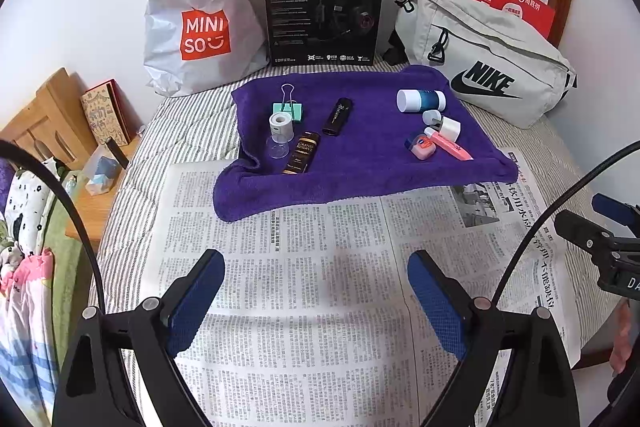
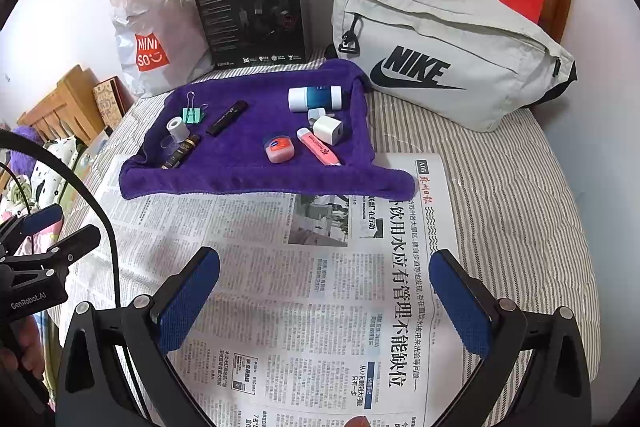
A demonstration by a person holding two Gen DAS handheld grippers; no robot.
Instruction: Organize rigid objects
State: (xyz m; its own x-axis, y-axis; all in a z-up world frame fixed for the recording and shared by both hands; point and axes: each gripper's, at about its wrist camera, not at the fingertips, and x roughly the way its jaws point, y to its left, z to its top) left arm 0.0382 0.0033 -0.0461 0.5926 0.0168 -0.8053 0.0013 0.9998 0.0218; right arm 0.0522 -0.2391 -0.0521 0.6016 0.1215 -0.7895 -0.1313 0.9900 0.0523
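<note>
both grippers, left (image 1: pixel 316 291) & right (image 2: pixel 324 291), hang over the newspaper (image 1: pixel 320 307) w/ fingers spread wide, nothing btwn them. beyond it, purple towel (image 1: pixel 360 163) holds the small items: gold-black tube (image 1: pixel 301 158), black tube (image 1: pixel 338 117), teal binder clip (image 1: pixel 289 109), pink highlighter (image 1: pixel 450 146), pink tin (image 1: pixel 420 147), white-blue bottle (image 1: pixel 420 101). nike bag (image 1: pixel 488 67) behind.

Bed with grey-white striped quilted cover (image 1: pixel 192 131) carried spread newspaper (image 1: pixel 320 287), purple terry towel (image 1: pixel 360 163) overlapping its far edge; white plastic Miniso bag (image 1: pixel 192 27), black headset box (image 1: pixel 324 11), grey Nike waist bag (image 1: pixel 480 59) stood behind.
</note>
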